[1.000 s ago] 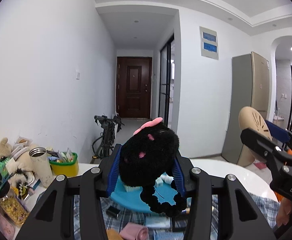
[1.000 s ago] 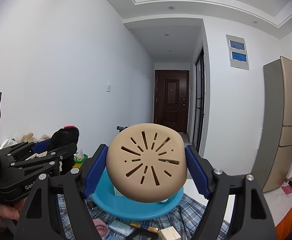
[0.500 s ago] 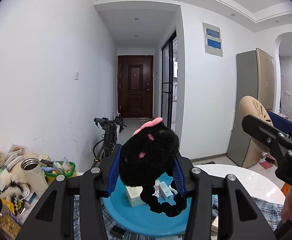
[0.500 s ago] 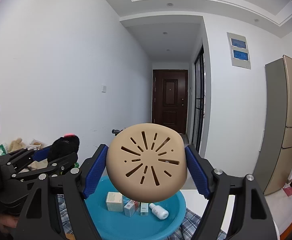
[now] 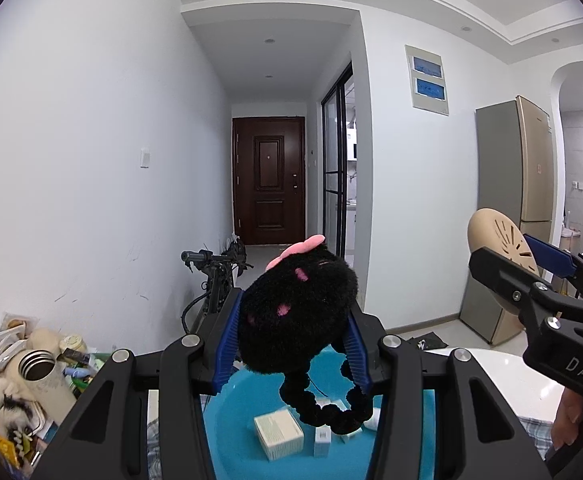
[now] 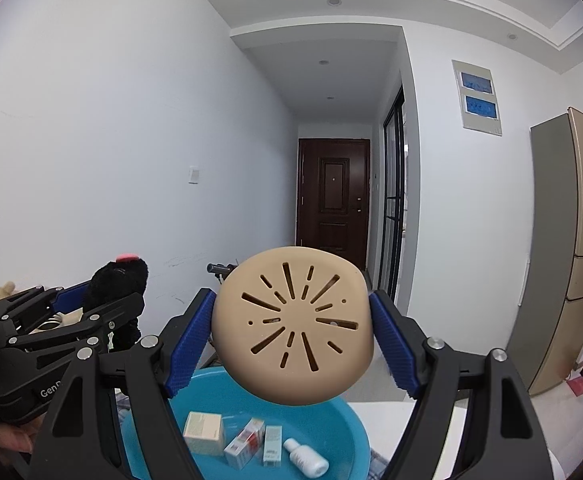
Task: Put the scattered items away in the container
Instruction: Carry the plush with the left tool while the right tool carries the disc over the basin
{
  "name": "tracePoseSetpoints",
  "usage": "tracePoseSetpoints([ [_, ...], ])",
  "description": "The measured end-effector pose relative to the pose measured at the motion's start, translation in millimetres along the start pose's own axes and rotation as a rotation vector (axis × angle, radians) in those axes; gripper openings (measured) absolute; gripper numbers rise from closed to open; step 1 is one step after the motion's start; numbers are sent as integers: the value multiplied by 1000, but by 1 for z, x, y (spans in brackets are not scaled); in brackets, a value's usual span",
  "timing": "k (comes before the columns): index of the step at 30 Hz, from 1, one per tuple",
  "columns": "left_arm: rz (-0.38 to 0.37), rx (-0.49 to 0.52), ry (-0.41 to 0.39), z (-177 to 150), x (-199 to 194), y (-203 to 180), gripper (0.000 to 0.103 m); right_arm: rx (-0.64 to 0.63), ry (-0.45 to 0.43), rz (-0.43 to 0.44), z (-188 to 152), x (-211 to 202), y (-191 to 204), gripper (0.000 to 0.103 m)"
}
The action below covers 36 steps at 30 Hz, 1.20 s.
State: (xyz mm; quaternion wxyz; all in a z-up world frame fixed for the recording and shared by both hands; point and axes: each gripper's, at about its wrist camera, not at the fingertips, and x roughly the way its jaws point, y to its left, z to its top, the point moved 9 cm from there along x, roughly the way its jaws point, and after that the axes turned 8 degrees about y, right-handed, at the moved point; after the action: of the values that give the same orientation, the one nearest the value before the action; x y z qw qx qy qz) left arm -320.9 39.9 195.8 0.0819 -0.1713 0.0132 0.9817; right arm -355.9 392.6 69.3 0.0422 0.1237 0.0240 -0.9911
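Now both grippers level over blue basin (image 6: 347, 428): left fingers (image 5: 227, 344) clamp black plush (image 5: 295, 320), right fingers (image 6: 189, 344) clamp tan disc (image 6: 291, 332).

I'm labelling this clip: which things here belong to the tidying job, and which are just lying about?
Part of the job:
black plush toy, in the left gripper
tan slotted disc, in the right gripper
blue basin holding small boxes and a white bottle

Lying about:
open flask
bicycle
fridge
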Motion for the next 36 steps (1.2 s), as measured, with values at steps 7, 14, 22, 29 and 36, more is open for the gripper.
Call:
tracePoseSetpoints([
  [7, -8, -16, 34, -2, 45, 8, 49, -8, 14, -15, -7, 29, 0, 76],
  [14, -15, -28, 57, -8, 69, 9, 49, 8, 43, -14, -13, 47, -9, 76],
  [22, -1, -20, 66, -12, 75, 6, 49, 23, 53, -24, -11, 55, -21, 76],
  [29, 6, -11, 95, -22, 82, 7, 49, 21, 76, -33, -13, 64, -26, 76],
  [36, 12, -14, 174, -37, 108, 10, 49, 19, 114, -19, -17, 77, -29, 76],
])
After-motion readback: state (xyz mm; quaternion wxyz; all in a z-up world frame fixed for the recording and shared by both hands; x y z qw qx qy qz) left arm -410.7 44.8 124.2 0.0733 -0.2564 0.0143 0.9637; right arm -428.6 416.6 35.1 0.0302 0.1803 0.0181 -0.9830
